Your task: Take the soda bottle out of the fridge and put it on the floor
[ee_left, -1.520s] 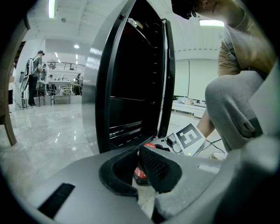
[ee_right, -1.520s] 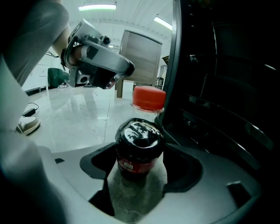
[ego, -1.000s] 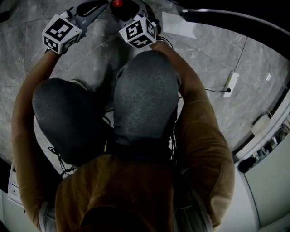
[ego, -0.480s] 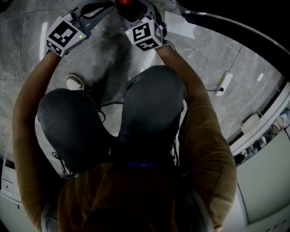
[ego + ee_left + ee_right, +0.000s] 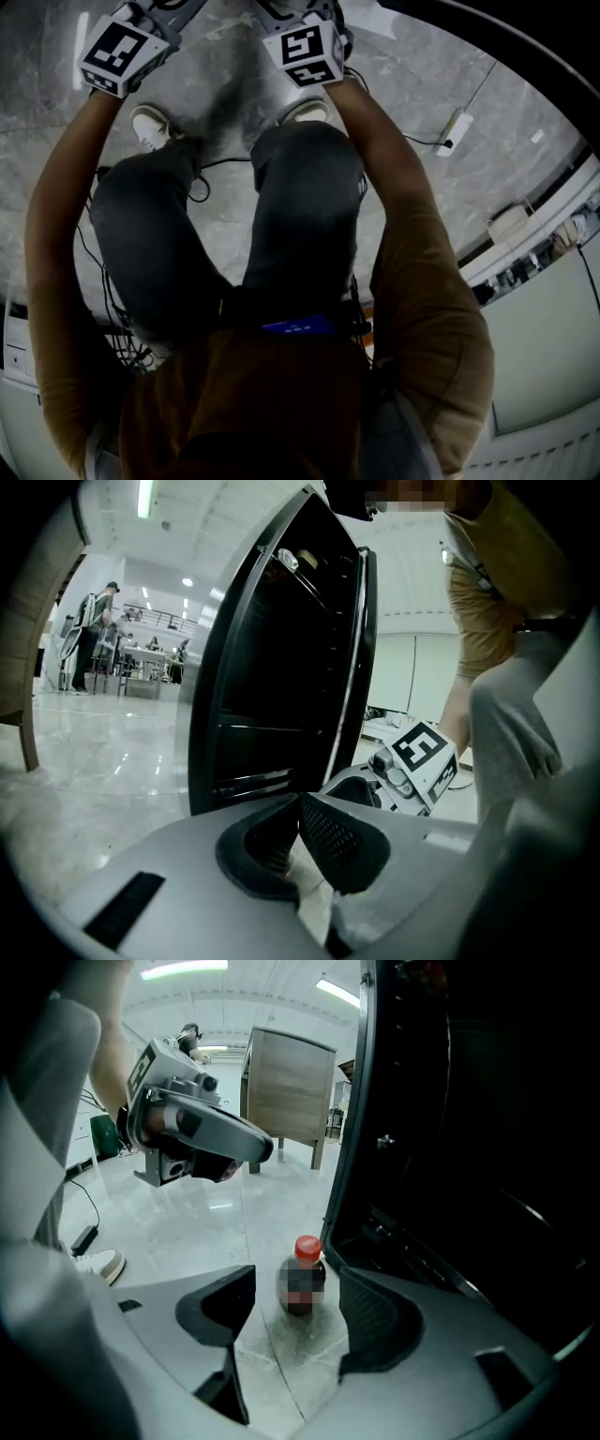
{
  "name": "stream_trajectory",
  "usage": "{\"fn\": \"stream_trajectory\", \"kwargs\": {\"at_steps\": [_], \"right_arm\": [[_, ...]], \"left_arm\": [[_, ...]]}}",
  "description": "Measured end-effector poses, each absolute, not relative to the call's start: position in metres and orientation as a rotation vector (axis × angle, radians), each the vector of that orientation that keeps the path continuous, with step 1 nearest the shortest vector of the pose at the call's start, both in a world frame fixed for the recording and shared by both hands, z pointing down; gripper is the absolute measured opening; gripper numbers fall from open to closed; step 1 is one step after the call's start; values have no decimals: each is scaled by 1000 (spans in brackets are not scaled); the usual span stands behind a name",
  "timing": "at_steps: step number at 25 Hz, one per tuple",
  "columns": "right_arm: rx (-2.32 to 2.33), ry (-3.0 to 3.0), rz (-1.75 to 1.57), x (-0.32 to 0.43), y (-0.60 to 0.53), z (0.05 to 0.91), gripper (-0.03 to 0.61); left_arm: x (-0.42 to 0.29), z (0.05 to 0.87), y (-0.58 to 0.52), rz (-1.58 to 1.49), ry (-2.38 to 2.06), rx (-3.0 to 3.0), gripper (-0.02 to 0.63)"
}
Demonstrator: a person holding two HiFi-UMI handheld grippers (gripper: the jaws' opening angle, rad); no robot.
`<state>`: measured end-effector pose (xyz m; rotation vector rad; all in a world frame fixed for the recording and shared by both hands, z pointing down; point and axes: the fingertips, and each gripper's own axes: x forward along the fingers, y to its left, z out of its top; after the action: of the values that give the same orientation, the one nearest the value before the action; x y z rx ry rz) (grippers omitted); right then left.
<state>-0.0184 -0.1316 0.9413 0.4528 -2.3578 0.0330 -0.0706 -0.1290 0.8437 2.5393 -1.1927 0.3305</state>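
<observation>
The soda bottle, dark with a red cap, stands upright on the pale marble floor by the foot of the open black fridge. My right gripper hangs above it, open; its jaws have just been closing a little, with the bottle framed between them but apart from the pads. My left gripper is shut on nothing and faces the fridge door. In the head view only the marker cubes of the left gripper and the right gripper show at the top edge.
A power strip with its cable lies on the floor to the right. My shoes stand just behind the grippers. A wooden cabinet stands beyond the bottle. People stand far off at the left.
The person has risen from a crouch to straighter legs. Both grippers moved up and away from the floor. The bottle's red cap has left the top of the head view.
</observation>
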Motion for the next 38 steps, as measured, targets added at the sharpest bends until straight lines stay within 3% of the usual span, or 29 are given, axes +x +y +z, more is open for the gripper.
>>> {"fn": "stream_trajectory", "kwargs": {"at_steps": [6,19,38], "right_arm": [[542,-2319,94,-7,-133,878,243],[585,-2296,195,7,-108,752,222],[780,-2338,230,27,-116,535,97]], "left_arm": [[-43,796,-101,391,-1060,2531,3],[-45,694,-86,339,-1243,2356,3],[-51,503,-92,147,-1428,2214,3]]}}
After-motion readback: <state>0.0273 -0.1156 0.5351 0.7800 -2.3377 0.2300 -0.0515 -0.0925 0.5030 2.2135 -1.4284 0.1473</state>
